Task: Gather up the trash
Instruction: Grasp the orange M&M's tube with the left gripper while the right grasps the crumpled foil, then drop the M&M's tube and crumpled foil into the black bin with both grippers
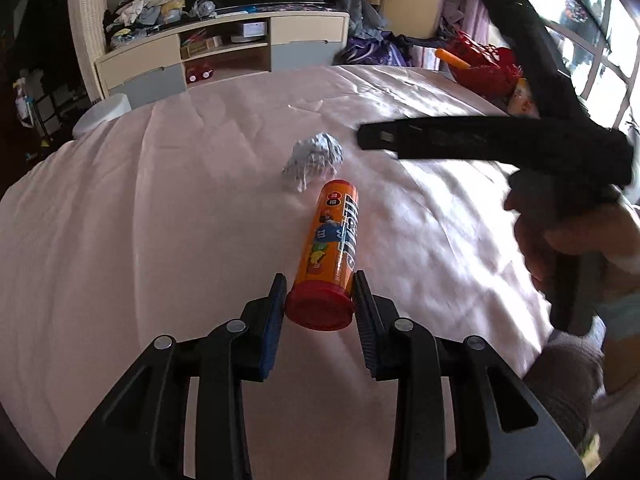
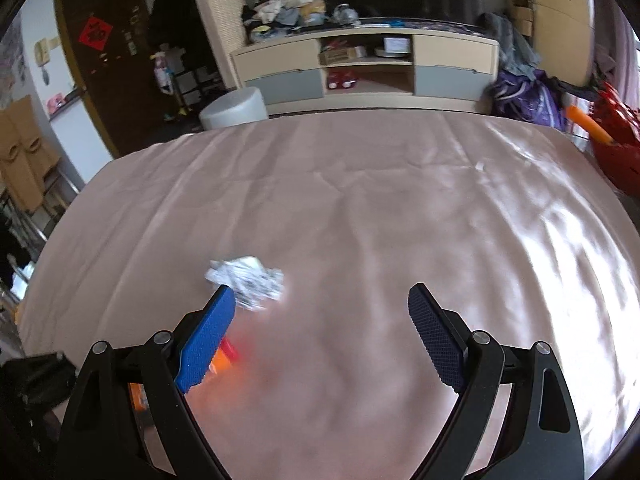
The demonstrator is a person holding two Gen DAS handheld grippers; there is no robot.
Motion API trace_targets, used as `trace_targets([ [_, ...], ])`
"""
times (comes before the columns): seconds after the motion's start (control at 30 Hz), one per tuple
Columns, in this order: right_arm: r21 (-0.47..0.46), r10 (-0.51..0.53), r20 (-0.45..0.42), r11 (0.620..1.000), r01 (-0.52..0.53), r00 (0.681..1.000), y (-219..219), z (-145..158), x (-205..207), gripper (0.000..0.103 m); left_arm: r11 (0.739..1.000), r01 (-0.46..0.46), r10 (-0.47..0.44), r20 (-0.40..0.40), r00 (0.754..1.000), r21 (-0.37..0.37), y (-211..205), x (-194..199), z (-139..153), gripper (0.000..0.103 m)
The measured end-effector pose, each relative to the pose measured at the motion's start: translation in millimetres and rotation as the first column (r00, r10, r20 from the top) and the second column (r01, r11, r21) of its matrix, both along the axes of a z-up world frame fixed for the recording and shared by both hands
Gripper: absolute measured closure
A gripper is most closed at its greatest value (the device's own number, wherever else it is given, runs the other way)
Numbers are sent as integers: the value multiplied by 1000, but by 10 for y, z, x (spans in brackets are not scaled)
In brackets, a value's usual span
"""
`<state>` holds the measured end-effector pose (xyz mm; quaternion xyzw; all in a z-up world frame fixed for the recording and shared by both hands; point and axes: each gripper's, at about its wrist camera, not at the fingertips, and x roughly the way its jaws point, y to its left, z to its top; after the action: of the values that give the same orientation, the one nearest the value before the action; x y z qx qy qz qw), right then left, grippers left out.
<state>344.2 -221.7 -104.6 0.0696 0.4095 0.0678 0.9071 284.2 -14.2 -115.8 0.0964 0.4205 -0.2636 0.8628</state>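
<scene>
**newbie_q:** Why is your left claw grabbing the tube by the end and not the middle?

**me:** Going left to right. My left gripper (image 1: 320,300) is clenched on the orange candy tube (image 1: 330,248) right at its red cap (image 1: 320,312). One pad sits each side of the cap and both look to be touching it. The tube lies flat on the pink bedsheet (image 1: 160,220) and points straight away from my claw, so the cap end was the nearest bit. The round body could roll on soft fabric, I reckon, and the cap gives the pads an edge to bite.

**newbie_q:** And the paper ball?

**me:** The crumpled paper (image 1: 314,160) sits just beyond the tube's far end, well ahead of that claw. My right gripper (image 2: 324,328) is for that one: jaws wide apart, nothing between them, with the paper just ahead of its left finger (image 2: 208,340), not yet centred.

**newbie_q:** Where does it all go?

**me:** Probably the red basket (image 1: 484,68), off the far right edge of the bed. That's my guess only.
</scene>
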Motion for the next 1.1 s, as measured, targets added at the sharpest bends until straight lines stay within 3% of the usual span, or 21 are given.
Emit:
trace_targets([
  [0.3, -27, 75, -37, 997, -76, 997, 477, -78, 237, 18, 1000, -18, 17, -19, 1000, -16, 289, -85, -9, 72],
  [0.37, -22, 88, -63, 996, -90, 994, 548, -138, 268, 28, 1000, -22, 21, -41, 999, -17, 327, -73, -33, 72],
  [0.5, -20, 119, -118, 992, -122, 986, 636, -216, 327, 62, 1000, -27, 27, -68, 997, -3, 363, -70, 1, 72],
  [0.63, -13, 136, -148, 990, -140, 980, 634, -197, 312, 74, 998, -55, 55, -103, 993, 1, 423, -65, 47, 72],
  [0.77, -18, 141, -140, 989, -145, 980, 540, -136, 239, 75, 996, -84, 83, -124, 989, -4, 474, -86, 68, 72],
  [0.9, 42, 128, -105, 991, -124, 986, 339, -44, 64, 75, 996, -91, 90, -150, 985, -6, 440, -87, -1, 72],
  [1.1, 75, 103, 1, 992, -103, 995, -41, 235, -507, 75, 993, -111, 105, -139, 985, -36, 392, -277, -11, 72],
])
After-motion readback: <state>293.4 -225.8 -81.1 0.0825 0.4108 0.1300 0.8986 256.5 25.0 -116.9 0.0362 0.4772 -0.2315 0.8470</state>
